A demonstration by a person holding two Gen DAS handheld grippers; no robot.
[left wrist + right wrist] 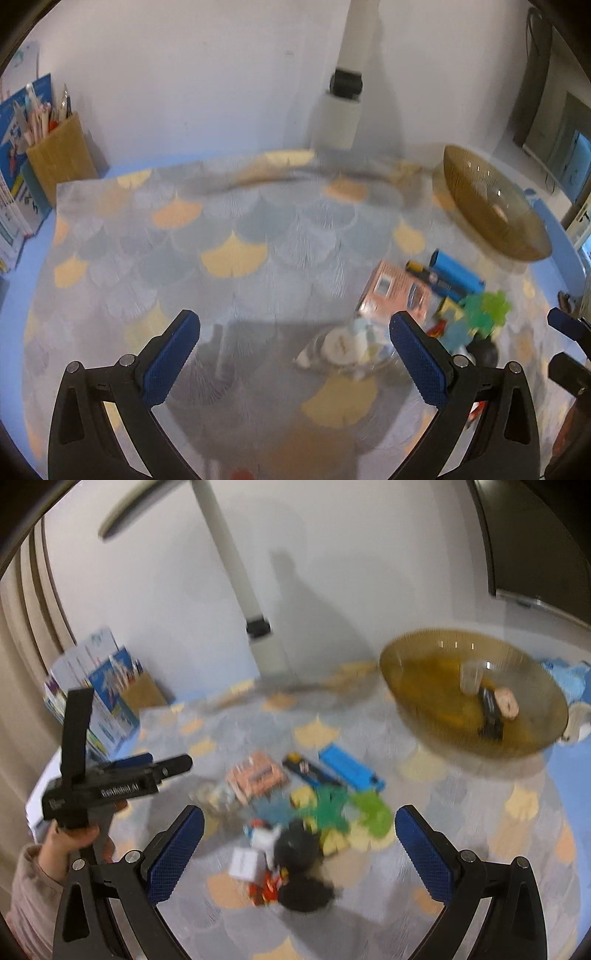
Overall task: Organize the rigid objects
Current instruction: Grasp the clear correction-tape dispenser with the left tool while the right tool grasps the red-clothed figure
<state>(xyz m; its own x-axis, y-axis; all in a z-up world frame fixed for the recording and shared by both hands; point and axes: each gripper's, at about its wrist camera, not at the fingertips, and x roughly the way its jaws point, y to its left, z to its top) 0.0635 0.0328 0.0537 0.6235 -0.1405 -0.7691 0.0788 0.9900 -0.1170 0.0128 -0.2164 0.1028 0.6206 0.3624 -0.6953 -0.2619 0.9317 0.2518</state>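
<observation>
A pile of small rigid items lies on the patterned cloth (461, 812): a pink box (258, 775), a blue box (351, 768), a black bar (306, 768), green plastic pieces (351, 808), a white cube (243, 864) and black round objects (295, 845). My right gripper (301, 849) hovers open just above the pile. My left gripper (295, 354) is open too, over a blurred clear cup (347, 347), with the pink box (395, 291) and blue box (458, 273) beyond. An amber bowl (424, 686) at the back right holds a clear cup (471, 675) and a black item (491, 709).
The amber bowl (495, 221) stands right of the pile. A wooden pen holder (59, 155) and books (14, 192) sit at the back left. A white lamp post (351, 74) rises by the wall. A hand (74, 834) holds the left gripper (110, 779). Both views are motion-blurred.
</observation>
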